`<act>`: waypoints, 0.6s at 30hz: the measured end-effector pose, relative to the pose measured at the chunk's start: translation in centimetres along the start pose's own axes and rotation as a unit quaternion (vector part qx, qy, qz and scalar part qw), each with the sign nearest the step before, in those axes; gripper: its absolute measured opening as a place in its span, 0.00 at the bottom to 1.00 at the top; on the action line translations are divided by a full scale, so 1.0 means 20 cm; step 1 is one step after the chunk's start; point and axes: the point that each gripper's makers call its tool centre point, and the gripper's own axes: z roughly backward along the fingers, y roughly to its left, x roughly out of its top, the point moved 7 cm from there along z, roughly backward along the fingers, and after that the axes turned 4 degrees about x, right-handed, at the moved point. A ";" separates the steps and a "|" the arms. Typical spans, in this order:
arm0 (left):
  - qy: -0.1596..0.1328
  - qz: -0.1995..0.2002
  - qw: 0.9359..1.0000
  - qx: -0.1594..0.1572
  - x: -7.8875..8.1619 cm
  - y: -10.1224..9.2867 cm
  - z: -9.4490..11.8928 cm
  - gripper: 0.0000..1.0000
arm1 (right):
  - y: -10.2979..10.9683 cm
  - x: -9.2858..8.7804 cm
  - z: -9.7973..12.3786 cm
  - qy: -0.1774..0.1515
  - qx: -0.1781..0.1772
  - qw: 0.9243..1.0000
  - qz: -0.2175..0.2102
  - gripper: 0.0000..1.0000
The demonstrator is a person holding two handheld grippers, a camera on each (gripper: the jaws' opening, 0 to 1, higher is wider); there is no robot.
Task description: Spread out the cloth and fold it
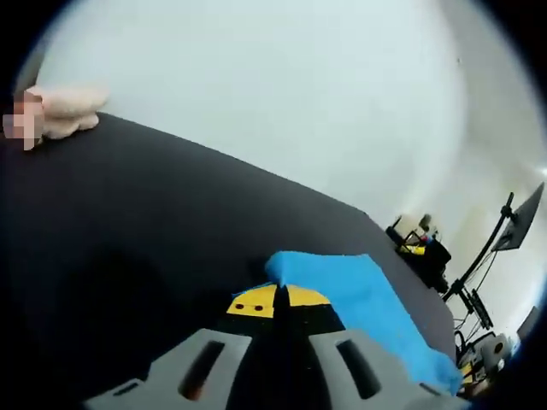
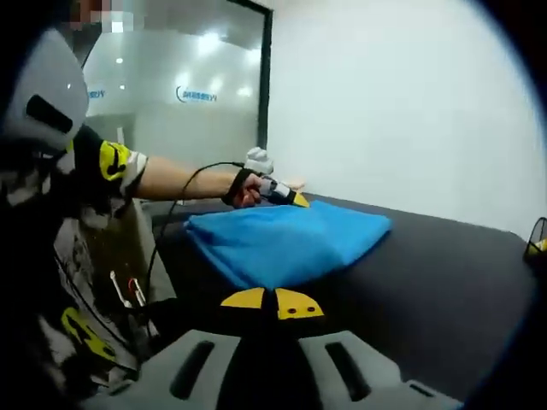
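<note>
- The blue cloth [image 2: 286, 242] lies folded on the black table [image 2: 444, 282], in the middle of the right gripper view, a little left of centre; its near edge hangs close above the yellow tips at the bottom.
- In the left gripper view the same cloth [image 1: 363, 299] is at the lower right of the frame, and one corner of it sits at the yellow tips.
- The left gripper [image 1: 275, 301] has its jaws pressed together, and the corner of the cloth seems pinched between them.
- In the right gripper view the left gripper [image 2: 282, 195] comes in from the left, held by a person's hand [image 2: 248, 190], and touches the far edge of the cloth.
- The right gripper [image 2: 273, 302] has its yellow tips together, with only a thin line between them; it is just beside the near edge of the cloth, and I cannot tell if it holds it.
- A beige object [image 1: 67, 111] rests at the far edge of the table [image 1: 137, 213], upper left of the left gripper view.
- A monitor on a stand [image 1: 513, 235] is at the right side there.
</note>
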 end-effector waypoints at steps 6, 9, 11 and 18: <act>-0.003 0.021 1.000 -0.008 -0.03 0.02 0.06 0.02 | 0.05 -0.06 -0.01 0.018 0.005 1.000 0.018 0.01; -0.022 0.037 0.997 -0.059 -0.03 -0.13 0.23 0.03 | 0.04 0.00 0.03 -0.009 0.045 0.999 -0.009 0.15; 0.007 0.038 0.994 -0.105 -0.13 -0.26 0.44 0.03 | 0.00 0.02 0.07 -0.009 0.057 0.996 -0.067 0.24; 0.043 -0.023 0.996 -0.076 -0.60 -0.40 0.98 0.14 | -0.22 0.08 0.12 -0.040 0.016 0.990 -0.135 0.29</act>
